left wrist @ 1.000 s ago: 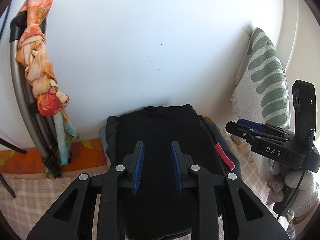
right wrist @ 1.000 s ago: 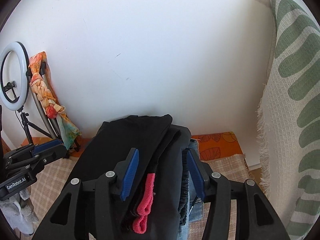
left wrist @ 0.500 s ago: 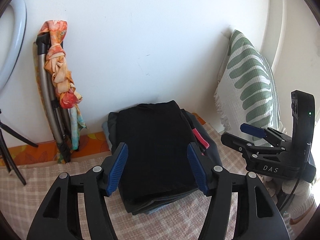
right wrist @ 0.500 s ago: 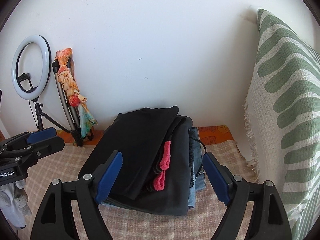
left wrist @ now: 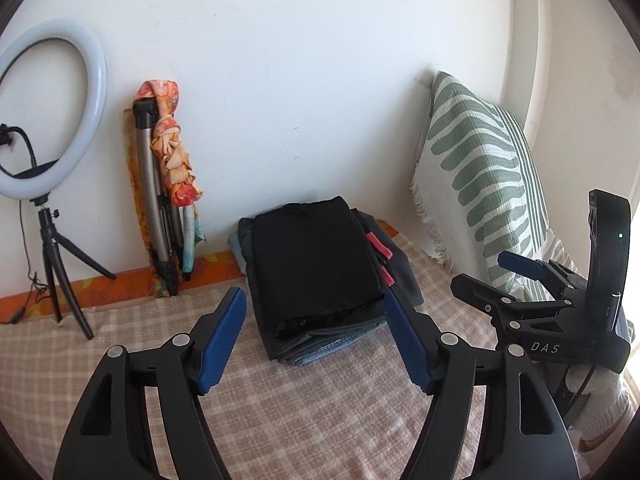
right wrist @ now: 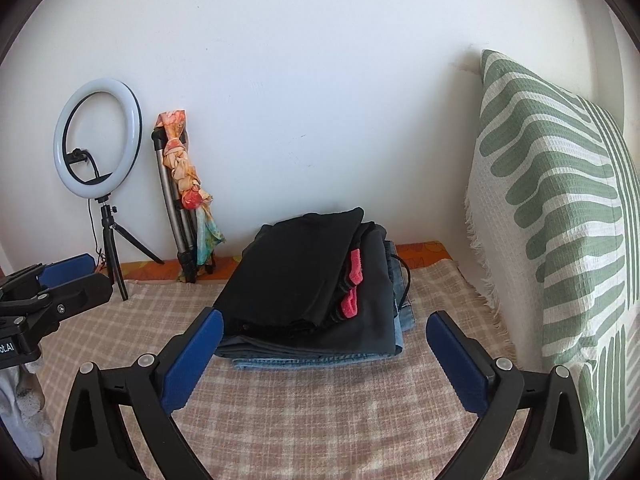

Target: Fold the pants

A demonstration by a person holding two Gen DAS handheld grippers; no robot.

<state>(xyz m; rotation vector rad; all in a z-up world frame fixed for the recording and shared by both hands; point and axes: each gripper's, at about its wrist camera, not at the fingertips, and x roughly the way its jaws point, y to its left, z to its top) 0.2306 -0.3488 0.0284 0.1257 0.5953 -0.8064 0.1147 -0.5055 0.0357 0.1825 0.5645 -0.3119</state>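
Folded black pants lie on top of a stack of folded clothes against the wall; they also show in the right wrist view. Under them are dark grey garments with a pink band and blue jeans at the bottom. My left gripper is open and empty, just in front of the stack. My right gripper is open and empty, also in front of the stack. The right gripper shows at the right of the left wrist view; the left gripper shows at the left of the right wrist view.
A checked beige blanket covers the surface. A green-and-white striped cushion leans at the right. A ring light on a tripod and a folded stand wrapped in an orange floral cloth stand at the left wall.
Both grippers have opened wide and pulled back from the stack. The black pants stay on top of the pile.
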